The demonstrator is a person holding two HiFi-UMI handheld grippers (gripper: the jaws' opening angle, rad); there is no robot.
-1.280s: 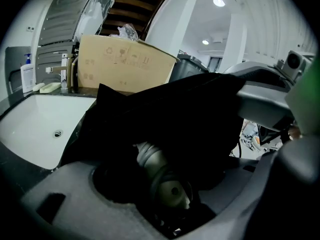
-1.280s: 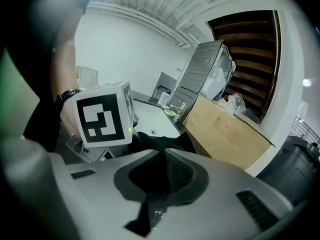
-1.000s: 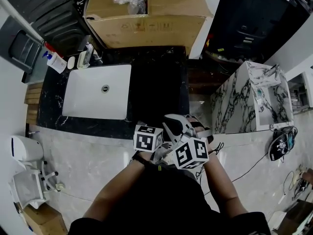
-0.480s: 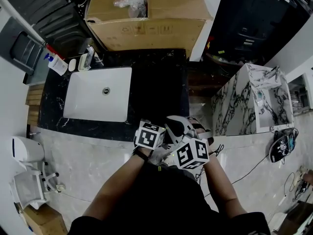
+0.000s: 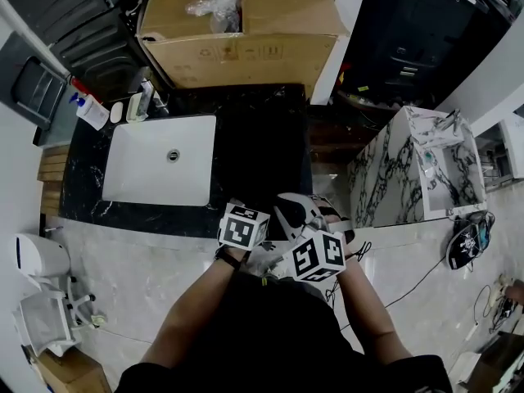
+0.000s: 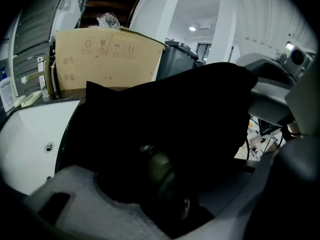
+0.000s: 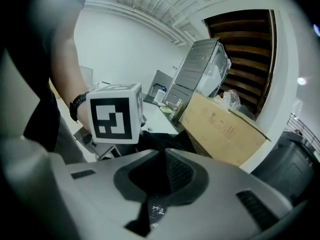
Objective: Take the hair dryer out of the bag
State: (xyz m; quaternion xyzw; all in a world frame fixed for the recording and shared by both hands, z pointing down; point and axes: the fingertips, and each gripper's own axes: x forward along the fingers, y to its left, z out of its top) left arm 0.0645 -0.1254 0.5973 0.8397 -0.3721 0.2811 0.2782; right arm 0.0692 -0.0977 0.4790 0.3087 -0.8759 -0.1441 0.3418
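Observation:
A black bag (image 6: 175, 109) fills the middle of the left gripper view, its mouth held open toward me at the front edge of the black counter (image 5: 262, 137). Inside it lies a dark rounded body, the hair dryer (image 6: 160, 171), only dimly seen. My left gripper (image 6: 165, 184) reaches into the bag; its pale jaws stand wide on either side of the dryer and are closing, and I see no pad pressing on it. My right gripper (image 7: 162, 159) is shut on a fold of the bag's black fabric (image 7: 160, 141). In the head view both marker cubes sit side by side and hide the bag.
A white sink (image 5: 160, 160) is set into the counter at the left, with a soap bottle (image 5: 88, 109) beyond it. A large cardboard box (image 5: 246, 31) stands at the back. A marbled block (image 5: 409, 170) is to the right, cables on the floor near it.
The left gripper's cube has rolled a little and edged left. The right gripper keeps its hold on the bag and has barely moved.

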